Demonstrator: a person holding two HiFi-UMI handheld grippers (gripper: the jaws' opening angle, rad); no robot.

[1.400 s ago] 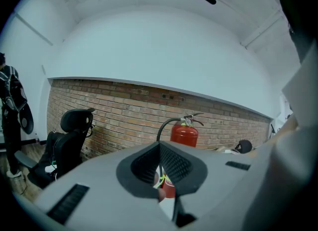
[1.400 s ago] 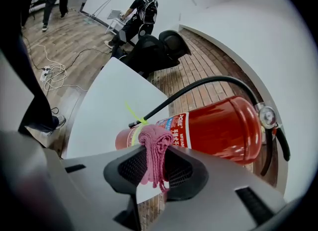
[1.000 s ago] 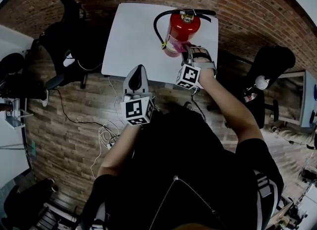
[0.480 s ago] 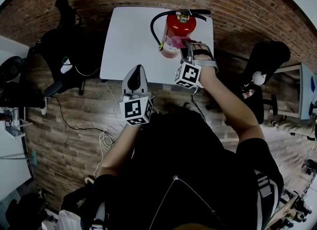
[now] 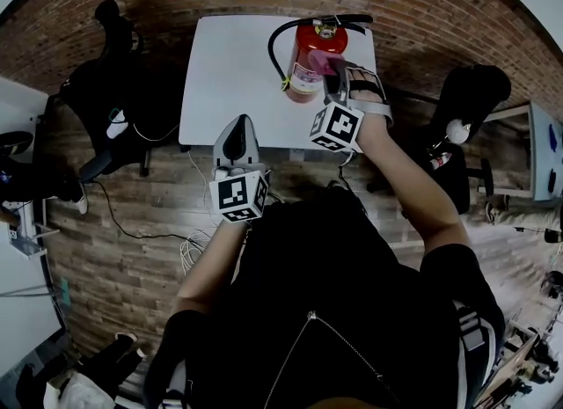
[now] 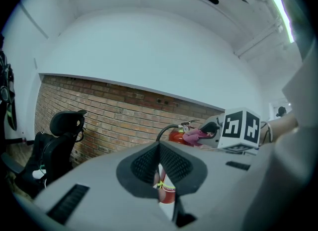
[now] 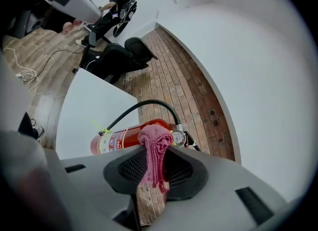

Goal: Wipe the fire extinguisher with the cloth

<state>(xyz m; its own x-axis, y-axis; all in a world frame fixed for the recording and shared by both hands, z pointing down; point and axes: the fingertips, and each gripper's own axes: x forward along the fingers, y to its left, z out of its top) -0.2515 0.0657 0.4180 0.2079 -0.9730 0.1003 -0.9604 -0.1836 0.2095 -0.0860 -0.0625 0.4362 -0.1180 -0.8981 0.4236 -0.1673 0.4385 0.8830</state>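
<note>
The left tongs (image 6: 159, 146) hide most of the fire extinguisher (image 6: 176, 136).

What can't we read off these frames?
1. Whether the cloth touches the fire extinguisher: the right gripper view overlaps them with no depth cue; in the head view the right gripper covers the spot.
2. Gauge reading and label print: too small in every view.
3. Fire extinguisher body, left gripper view: mostly behind the left gripper.

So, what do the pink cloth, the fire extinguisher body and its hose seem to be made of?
Cloth: soft knitted or terry fabric, matt pink; looped texture and limp folds show.
Fire extinguisher body: probably painted metal, glossy red with a printed label.
Hose: likely rubber, matt black, bending in a smooth arc.
</note>
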